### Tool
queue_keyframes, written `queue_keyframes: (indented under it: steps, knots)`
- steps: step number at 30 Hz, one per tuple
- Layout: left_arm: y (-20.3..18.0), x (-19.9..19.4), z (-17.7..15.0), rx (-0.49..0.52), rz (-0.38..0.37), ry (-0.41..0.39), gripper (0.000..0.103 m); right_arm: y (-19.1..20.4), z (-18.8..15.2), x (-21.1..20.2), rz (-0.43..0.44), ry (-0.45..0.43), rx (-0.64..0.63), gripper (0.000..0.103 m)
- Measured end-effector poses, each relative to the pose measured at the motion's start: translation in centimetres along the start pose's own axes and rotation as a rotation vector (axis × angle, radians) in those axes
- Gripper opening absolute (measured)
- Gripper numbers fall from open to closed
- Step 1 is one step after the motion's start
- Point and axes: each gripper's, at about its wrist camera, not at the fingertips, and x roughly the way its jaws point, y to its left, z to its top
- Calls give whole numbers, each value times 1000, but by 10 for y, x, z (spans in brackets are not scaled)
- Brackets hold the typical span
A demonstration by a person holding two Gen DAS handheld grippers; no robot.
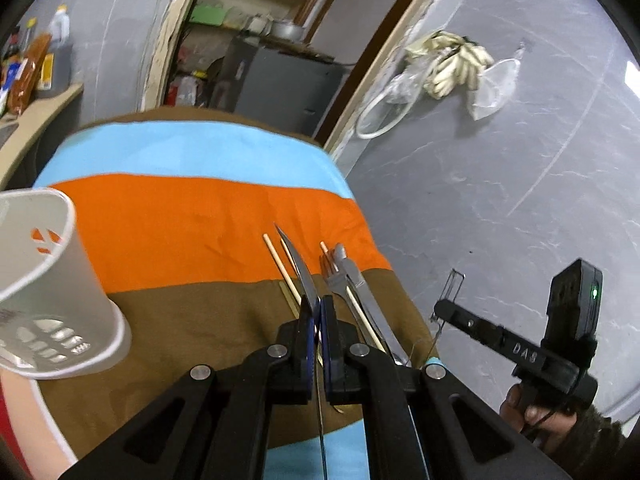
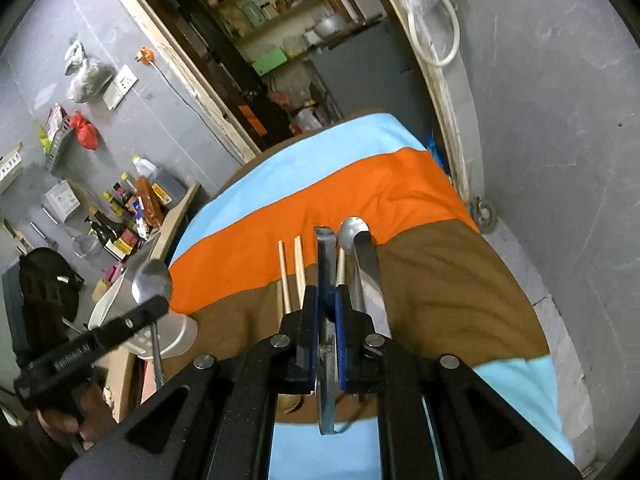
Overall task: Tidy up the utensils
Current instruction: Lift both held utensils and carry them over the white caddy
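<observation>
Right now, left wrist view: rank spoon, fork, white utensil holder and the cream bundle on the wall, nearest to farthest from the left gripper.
1. Spoon: clamped in the left gripper.
2. Fork: on the cloth, just right of the fingertips.
3. White utensil holder: far left on the table.
4. Cream bundle: hanging on the right wall, beyond the table.

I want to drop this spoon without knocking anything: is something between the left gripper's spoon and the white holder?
Nothing visible. The left gripper fingers are shut on the spoon, and only bare striped cloth lies between it and the white holder. The chopsticks and fork lie on the opposite side.
</observation>
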Motion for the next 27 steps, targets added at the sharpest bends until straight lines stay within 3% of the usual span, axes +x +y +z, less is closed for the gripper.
queue_keyframes:
  steps: [6, 12, 19, 27]
  knots:
    - [13, -48, 8, 17, -37, -78, 3, 26, -7, -33, -27, -87, -35, 7]
    - [55, -105, 35, -56, -33, -207, 3, 73, 9, -58, 20, -170, -96, 7]
    - [120, -166, 64, -110, 100, -378, 3, 161, 33, -55, 170, -256, -206, 7]
    - [175, -185, 78, -175, 220, -515, 3, 245, 43, -17, 273, -277, -319, 7]
